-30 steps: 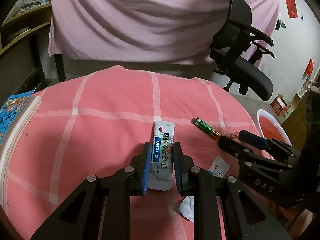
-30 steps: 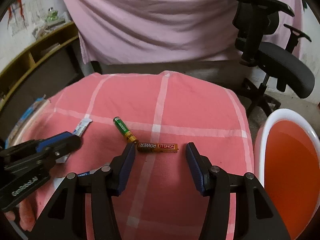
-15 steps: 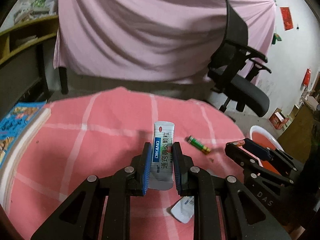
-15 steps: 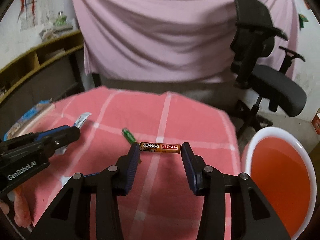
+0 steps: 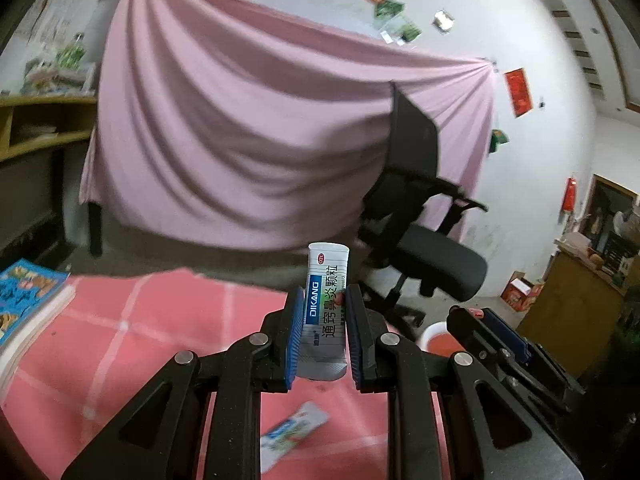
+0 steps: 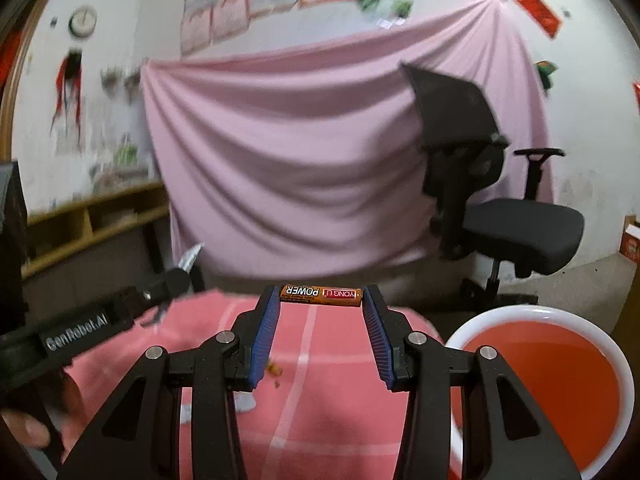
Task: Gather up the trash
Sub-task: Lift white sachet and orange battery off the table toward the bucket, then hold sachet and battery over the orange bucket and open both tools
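1. Low in the left wrist view, the left gripper [image 5: 322, 330] is pinching a white sachet [image 5: 325, 304] with blue "DIKANG" lettering; the sachet is standing upright between the blue pads, its top poking above the fingertips.
2. Low in the right wrist view, the right gripper [image 6: 320, 326] is pinching an orange battery [image 6: 321, 295] end to end; the battery is lying crosswise between the tips of the two blue pads, clear of the cloth.
3. Beneath both grippers the pink checked tablecloth [image 5: 120, 344] is covering the table. Another small packet [image 5: 290, 438] is lying on it at the bottom centre of the left view, blurred.
4. In the right view, small orange crumbs [image 6: 274, 370] are sitting on the cloth just below the left pad.
5. At the lower right of the right view, a white bin [image 6: 536, 392] with a red inside is standing beside the table edge, its mouth open upward. In the left view only a sliver of it is peeking out behind the other gripper's body.
6. At the left edge of the left view, a stack of books [image 5: 28, 304] with a bright blue cover is resting on the table.
7. Further back, a black office chair [image 6: 500, 216] is standing on the floor to the right.
8. Behind everything, a pink sheet [image 5: 260, 140] is hanging across the white wall, with wooden shelves [image 6: 92, 220] to its left.
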A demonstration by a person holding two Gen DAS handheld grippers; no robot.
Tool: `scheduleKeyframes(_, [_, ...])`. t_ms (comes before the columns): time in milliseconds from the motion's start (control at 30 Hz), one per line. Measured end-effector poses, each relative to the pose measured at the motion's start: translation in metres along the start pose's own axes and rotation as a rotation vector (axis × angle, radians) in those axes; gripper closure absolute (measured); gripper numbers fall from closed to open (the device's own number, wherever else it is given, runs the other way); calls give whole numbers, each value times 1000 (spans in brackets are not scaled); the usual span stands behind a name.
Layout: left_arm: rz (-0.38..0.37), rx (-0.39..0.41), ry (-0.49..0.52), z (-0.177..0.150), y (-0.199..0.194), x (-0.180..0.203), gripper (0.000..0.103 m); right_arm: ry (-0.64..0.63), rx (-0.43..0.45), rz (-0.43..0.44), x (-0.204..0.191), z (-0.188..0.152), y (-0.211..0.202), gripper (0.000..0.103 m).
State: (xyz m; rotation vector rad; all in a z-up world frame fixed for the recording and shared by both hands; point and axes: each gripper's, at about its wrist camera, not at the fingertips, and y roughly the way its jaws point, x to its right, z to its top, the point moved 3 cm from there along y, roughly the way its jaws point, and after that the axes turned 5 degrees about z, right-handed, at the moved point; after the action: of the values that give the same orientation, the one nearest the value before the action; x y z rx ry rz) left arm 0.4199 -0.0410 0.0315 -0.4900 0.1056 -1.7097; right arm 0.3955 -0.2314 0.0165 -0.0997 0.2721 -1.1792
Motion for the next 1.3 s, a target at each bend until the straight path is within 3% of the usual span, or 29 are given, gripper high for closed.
scheduleKeyframes(233, [-91, 67, 54, 5, -8, 41, 86, -30, 112, -122, 37, 12, -38, 62])
scheduleKeyframes(433, [-171, 55, 101, -3, -2, 84, 86, -32, 138, -223, 73, 13, -62, 62])
scheduleKeyframes(667, [-255, -9, 184, -23, 11, 136, 86, 7, 125, -291, 111, 7, -81, 62])
scheduleKeyframes(833, [-274, -68, 255, -39, 21, 161, 86, 60, 107, -316, 132, 2, -89, 62])
scheduleKeyframes(1300, [-316, -246, 282, -68, 48, 181, 86, 186, 29, -315, 160, -8, -82, 62])
